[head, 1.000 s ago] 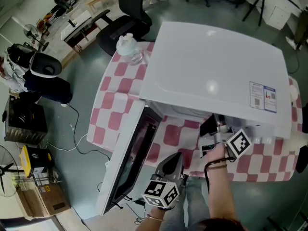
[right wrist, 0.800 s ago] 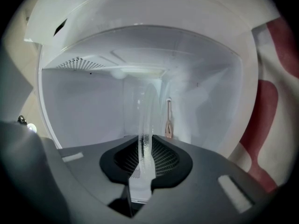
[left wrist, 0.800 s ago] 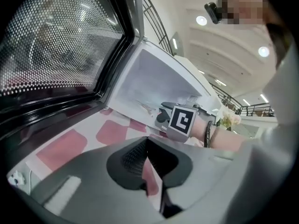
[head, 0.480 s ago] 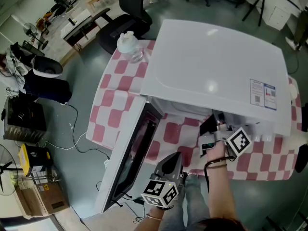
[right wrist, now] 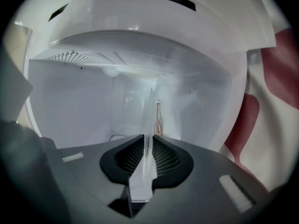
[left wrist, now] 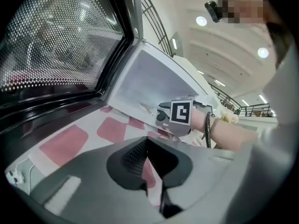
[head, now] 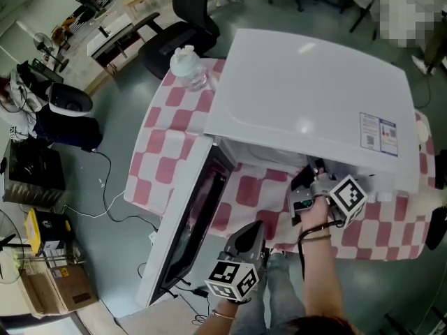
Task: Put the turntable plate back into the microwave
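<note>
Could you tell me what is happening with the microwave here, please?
A person is working with a gripper in each hand at a white microwave whose door stands open, on a checked tablecloth. The right gripper is clamped on the clear glass turntable plate and holds it on edge inside the cavity; the plate is not yet laid flat. The left gripper is shut, empty, and hangs in front of the opening.

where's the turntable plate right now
In the right gripper view, the glass turntable plate stands edge-on, clamped in the right claw, its far edge reaching into the white microwave cavity.
</note>
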